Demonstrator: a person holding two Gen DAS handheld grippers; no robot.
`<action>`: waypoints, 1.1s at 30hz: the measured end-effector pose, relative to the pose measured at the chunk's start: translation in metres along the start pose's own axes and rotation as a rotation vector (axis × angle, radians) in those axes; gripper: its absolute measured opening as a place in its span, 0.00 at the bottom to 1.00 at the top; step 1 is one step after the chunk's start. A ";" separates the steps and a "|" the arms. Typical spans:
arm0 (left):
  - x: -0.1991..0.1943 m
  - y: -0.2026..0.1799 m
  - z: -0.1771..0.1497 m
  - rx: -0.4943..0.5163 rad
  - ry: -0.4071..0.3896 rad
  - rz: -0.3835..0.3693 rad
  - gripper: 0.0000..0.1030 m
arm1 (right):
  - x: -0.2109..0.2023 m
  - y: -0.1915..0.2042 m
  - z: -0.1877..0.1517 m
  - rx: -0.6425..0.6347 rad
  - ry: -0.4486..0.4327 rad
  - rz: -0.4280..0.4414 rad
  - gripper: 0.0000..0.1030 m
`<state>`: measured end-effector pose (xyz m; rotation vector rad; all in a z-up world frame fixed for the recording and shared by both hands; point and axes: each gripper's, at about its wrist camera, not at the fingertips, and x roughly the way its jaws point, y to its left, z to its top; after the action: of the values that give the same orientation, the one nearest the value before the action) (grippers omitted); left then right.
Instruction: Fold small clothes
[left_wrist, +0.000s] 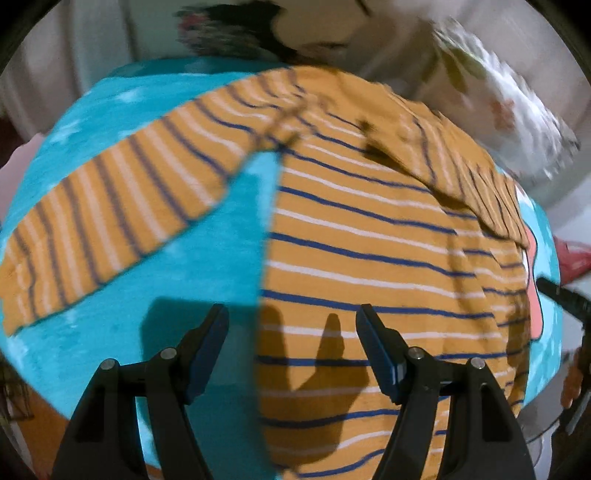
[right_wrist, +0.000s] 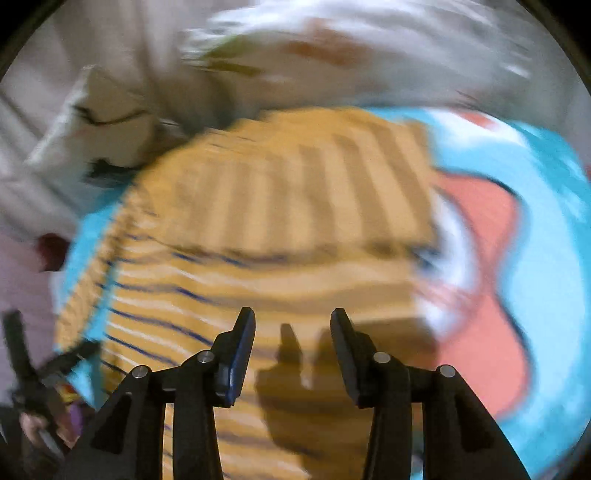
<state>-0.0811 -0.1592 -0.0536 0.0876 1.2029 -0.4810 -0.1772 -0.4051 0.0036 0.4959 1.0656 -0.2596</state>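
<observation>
An orange shirt with blue and white stripes (left_wrist: 369, 240) lies flat on a turquoise surface (left_wrist: 207, 258). Its left sleeve (left_wrist: 110, 221) stretches out to the left. The right sleeve (left_wrist: 472, 177) is folded over onto the body. My left gripper (left_wrist: 291, 317) hovers open over the shirt's left edge, with nothing between its fingers. In the blurred right wrist view the same shirt (right_wrist: 258, 258) fills the middle, its folded sleeve (right_wrist: 314, 192) lying across the top. My right gripper (right_wrist: 291, 321) stands open above the shirt body, holding nothing.
The turquoise surface carries a pink and white pattern (right_wrist: 487, 258) on its right side. Pale bedding and a patterned white cloth (left_wrist: 509, 118) lie beyond the far edge. The other gripper (left_wrist: 565, 295) shows at the right edge of the left wrist view.
</observation>
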 end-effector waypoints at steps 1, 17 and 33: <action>0.004 -0.005 0.001 0.014 0.008 -0.003 0.68 | -0.005 -0.014 -0.013 0.015 0.016 -0.049 0.47; 0.032 -0.077 0.004 0.167 0.080 -0.060 0.68 | -0.023 -0.056 -0.129 0.073 0.247 -0.075 0.08; 0.080 -0.029 0.135 -0.042 0.008 -0.157 0.69 | -0.049 -0.052 -0.085 0.097 0.055 -0.072 0.22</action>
<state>0.0466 -0.2528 -0.0710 -0.0416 1.2327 -0.5929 -0.2884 -0.4086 0.0005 0.5544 1.1296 -0.3642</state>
